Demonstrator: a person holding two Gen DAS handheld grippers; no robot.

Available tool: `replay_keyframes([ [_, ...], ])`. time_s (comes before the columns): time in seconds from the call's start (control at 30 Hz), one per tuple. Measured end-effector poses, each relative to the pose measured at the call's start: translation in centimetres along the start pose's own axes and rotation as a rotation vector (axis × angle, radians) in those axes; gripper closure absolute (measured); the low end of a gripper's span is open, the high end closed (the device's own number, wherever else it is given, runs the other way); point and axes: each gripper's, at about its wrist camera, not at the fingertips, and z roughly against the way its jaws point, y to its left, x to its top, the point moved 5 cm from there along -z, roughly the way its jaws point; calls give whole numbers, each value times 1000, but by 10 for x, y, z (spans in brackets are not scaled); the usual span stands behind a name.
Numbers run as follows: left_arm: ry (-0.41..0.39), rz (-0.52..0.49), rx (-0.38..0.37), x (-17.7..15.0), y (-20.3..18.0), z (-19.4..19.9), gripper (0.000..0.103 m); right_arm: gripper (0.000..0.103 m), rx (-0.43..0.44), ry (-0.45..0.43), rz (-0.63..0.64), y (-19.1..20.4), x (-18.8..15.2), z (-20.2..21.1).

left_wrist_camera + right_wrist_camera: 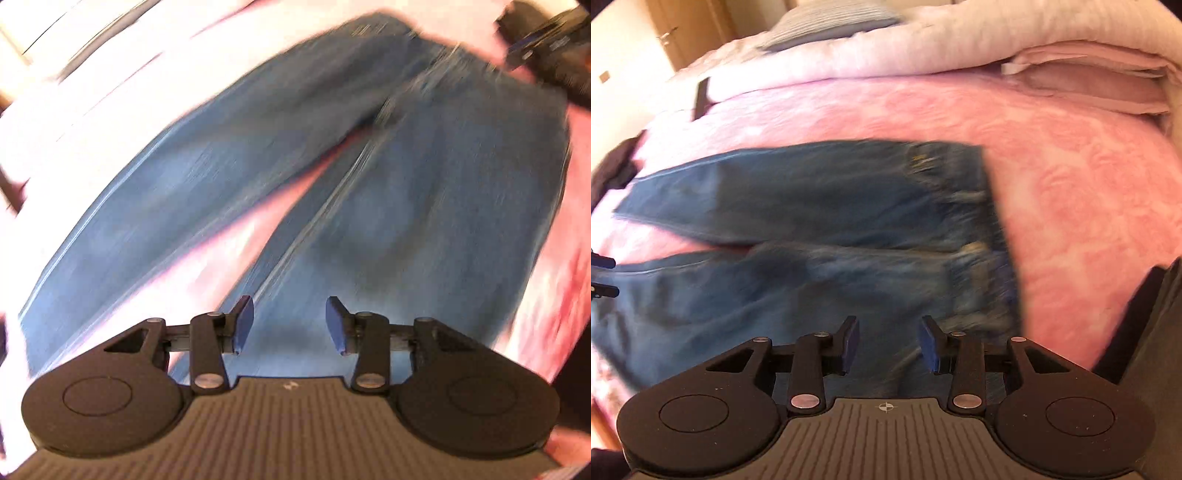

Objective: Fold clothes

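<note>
denim jeans [812,229] flat on pink bedspread [1071,177] | writing: unreadable | both fingers spread, empty

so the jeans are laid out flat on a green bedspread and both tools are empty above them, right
Not quite: the bedspread is pink, not green, as the right wrist view shows. The rest stands: the jeans lie flat, and the left tool and right tool are empty above them.
</note>
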Motion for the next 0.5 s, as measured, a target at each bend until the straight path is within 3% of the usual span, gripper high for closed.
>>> replay_keyframes([
  [0.13, 69, 41, 108, -69, 40, 24, 65, 64, 82, 34, 53, 64, -5, -10],
  [0.3, 80, 77, 205, -142, 104, 45, 64, 64, 161, 35, 180, 163, 7, -34],
  [0.4, 55, 55, 223, -174, 146, 39, 64, 64, 165, 37, 259, 226, 12, -54],
  [0.5, -9, -6, 170, -198, 192, 26, 64, 64, 121, 47, 298, 280, 14, -75],
])
